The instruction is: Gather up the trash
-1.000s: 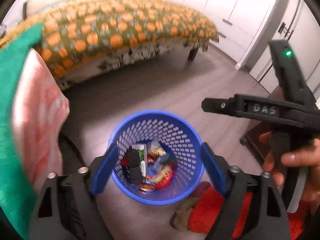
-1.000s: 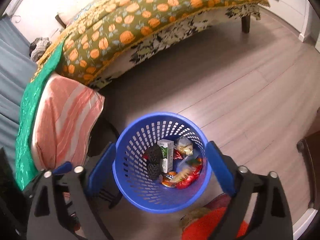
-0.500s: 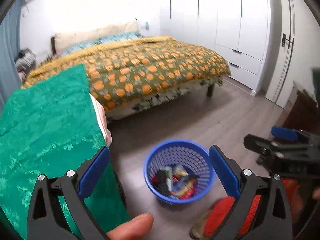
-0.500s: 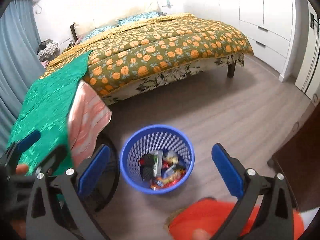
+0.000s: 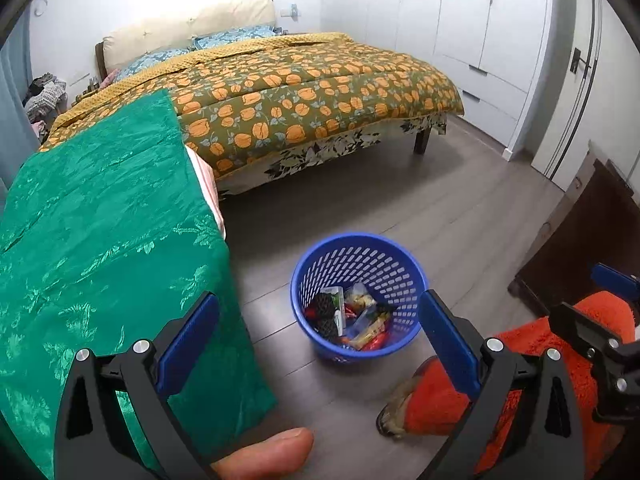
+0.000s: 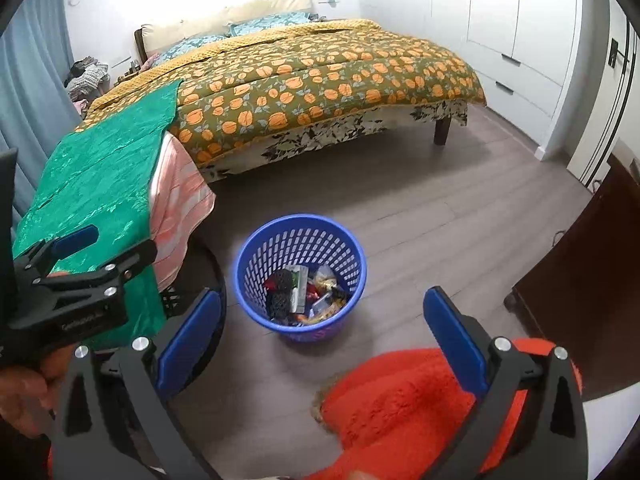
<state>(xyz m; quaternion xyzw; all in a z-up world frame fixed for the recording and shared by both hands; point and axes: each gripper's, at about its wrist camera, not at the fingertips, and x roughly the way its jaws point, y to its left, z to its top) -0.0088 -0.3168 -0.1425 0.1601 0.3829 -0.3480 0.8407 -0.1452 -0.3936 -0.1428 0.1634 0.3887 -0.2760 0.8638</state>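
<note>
Trash (image 5: pixel 349 317) piled in one blue basket (image 5: pixel 357 245), left claw (image 5: pixel 318 340) and right claw (image 6: pixel 322 338) both wide apart, empty.

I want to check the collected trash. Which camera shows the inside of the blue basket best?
The right wrist view: the blue basket sits near centre, its wrappers unobstructed. In the left wrist view, the left tool finger overlaps the rim.

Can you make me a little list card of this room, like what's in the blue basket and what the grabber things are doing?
Basket: blue basket standing upright on the floor
Inside it: wrappers and small packets
Left gripper: fingers open, holding nothing
Right gripper: fingers open, holding nothing
Nearby: green cloth, orange rug, bed
</note>
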